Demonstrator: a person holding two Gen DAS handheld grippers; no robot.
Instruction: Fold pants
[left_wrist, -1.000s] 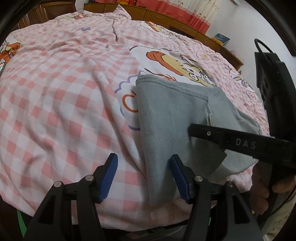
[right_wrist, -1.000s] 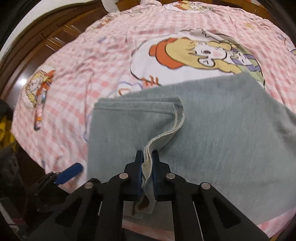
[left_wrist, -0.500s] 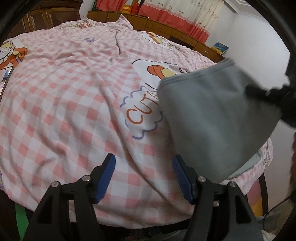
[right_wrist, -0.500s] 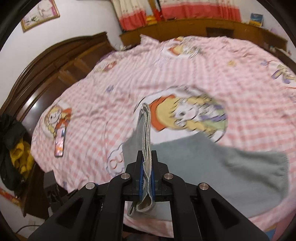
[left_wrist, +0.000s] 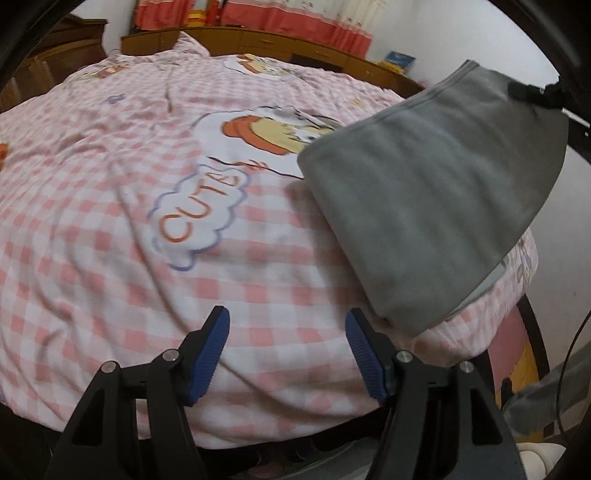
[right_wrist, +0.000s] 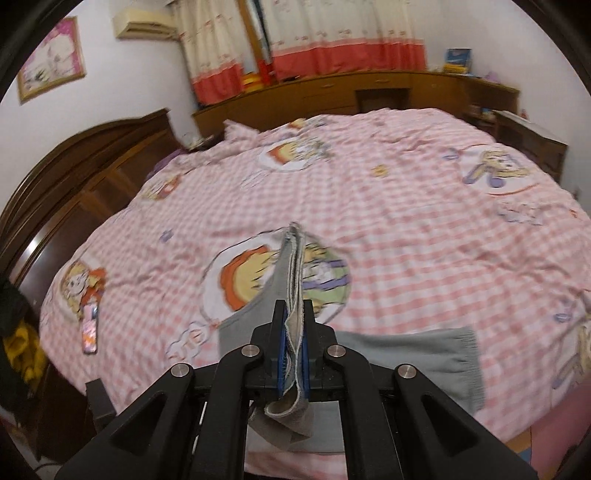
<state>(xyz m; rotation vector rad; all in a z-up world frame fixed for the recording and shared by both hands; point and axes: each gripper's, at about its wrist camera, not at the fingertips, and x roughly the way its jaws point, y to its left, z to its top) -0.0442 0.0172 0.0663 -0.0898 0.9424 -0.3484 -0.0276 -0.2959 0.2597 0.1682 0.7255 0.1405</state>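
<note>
The grey pants (left_wrist: 436, 184) hang lifted above the near right part of the bed in the left wrist view. My right gripper (right_wrist: 293, 347) is shut on their hem edge, and the cloth (right_wrist: 288, 280) rises edge-on in front of it; a grey part (right_wrist: 436, 354) still lies on the bed. My left gripper (left_wrist: 288, 350) is open and empty over the bed's near edge, left of the hanging pants. The right gripper's tip (left_wrist: 532, 90) shows at the top right of that view.
The bed has a pink checked cover (left_wrist: 110, 206) with cartoon prints. A wooden headboard (right_wrist: 74, 177) and low cabinets (right_wrist: 369, 92) line the walls. A phone (right_wrist: 89, 328) lies at the bed's left edge. A dark and yellow garment (right_wrist: 18, 332) lies beside it.
My right gripper has lifted the pants' hem up off the bed, raising the folded cloth up and to the right. My left gripper stayed open at the bed's near edge.
</note>
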